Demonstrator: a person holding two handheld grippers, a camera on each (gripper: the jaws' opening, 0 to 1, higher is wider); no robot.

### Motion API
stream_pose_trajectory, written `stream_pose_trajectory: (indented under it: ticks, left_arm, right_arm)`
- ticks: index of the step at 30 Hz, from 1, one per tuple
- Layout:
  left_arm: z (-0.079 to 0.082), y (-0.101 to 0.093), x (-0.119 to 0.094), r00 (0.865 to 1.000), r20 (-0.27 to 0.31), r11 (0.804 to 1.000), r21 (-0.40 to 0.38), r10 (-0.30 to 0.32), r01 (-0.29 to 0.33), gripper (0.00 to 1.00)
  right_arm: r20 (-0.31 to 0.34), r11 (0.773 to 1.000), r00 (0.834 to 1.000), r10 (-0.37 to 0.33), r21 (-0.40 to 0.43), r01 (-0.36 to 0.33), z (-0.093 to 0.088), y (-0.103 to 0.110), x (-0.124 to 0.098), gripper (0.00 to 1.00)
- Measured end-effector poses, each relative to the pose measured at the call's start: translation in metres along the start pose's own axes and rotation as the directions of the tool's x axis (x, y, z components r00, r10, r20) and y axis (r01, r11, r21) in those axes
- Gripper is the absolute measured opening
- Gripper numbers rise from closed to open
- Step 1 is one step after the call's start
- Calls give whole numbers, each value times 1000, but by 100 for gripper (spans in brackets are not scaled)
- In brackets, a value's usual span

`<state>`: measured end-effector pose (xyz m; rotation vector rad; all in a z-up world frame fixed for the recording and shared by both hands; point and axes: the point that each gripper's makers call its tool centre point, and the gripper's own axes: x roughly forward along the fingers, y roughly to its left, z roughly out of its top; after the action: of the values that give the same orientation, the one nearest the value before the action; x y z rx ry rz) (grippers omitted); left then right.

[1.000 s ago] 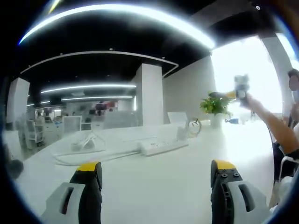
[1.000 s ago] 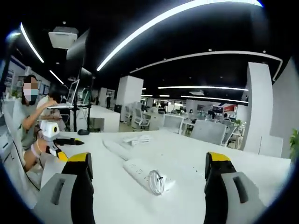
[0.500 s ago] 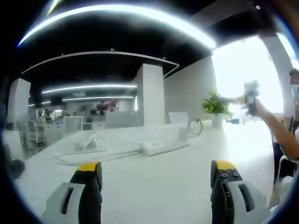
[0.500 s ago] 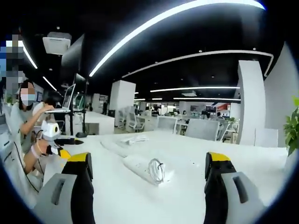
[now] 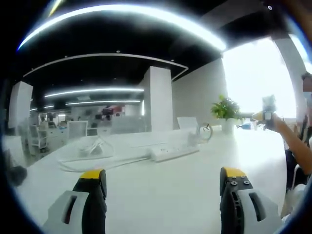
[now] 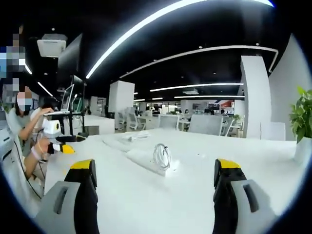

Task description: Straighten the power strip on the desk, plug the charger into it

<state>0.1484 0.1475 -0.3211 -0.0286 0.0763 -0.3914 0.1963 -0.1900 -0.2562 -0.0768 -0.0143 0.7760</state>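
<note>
A white power strip [image 5: 174, 152] lies on the white desk [image 5: 161, 190], its white cable [image 5: 85, 165] trailing off to the left. A charger with a coiled cable [image 5: 201, 134] rests at its far right end. My left gripper [image 5: 163, 187] hovers open over the desk, well short of the strip. From the other side, the power strip [image 6: 144, 160] lies ahead with the coiled charger cable [image 6: 161, 156] standing on its near end. My right gripper [image 6: 155, 187] is open and holds nothing. The right gripper [image 5: 268, 111] shows far right in the left gripper view, held by a hand.
A potted plant [image 5: 225, 112] stands on the desk beyond the strip, also seen as a potted plant [image 6: 303, 122] at the right edge. A loose white cable bundle [image 5: 92, 146] lies at the back left. A seated person [image 6: 27, 126] holds the left gripper [image 6: 56, 139]. Office desks and chairs fill the background.
The right gripper has swung right and lowered, so the strip and coil now sit nearer the middle of its view. In the left gripper view the hand with it has moved right and down.
</note>
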Motion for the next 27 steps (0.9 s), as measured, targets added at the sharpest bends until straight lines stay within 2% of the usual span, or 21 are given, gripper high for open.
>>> stream_pose_trajectory:
  ticks: [11, 27]
  left_arm:
    - [-1, 3, -4, 1000, -5, 1000, 2, 10, -10, 99]
    - [-4, 6, -7, 1000, -7, 1000, -5, 18, -18, 99]
  right_arm:
    - [-7, 999, 1000, -23, 29, 23, -23, 4, -7, 100]
    - [-11, 998, 999, -37, 40, 37, -32, 7, -12, 100]
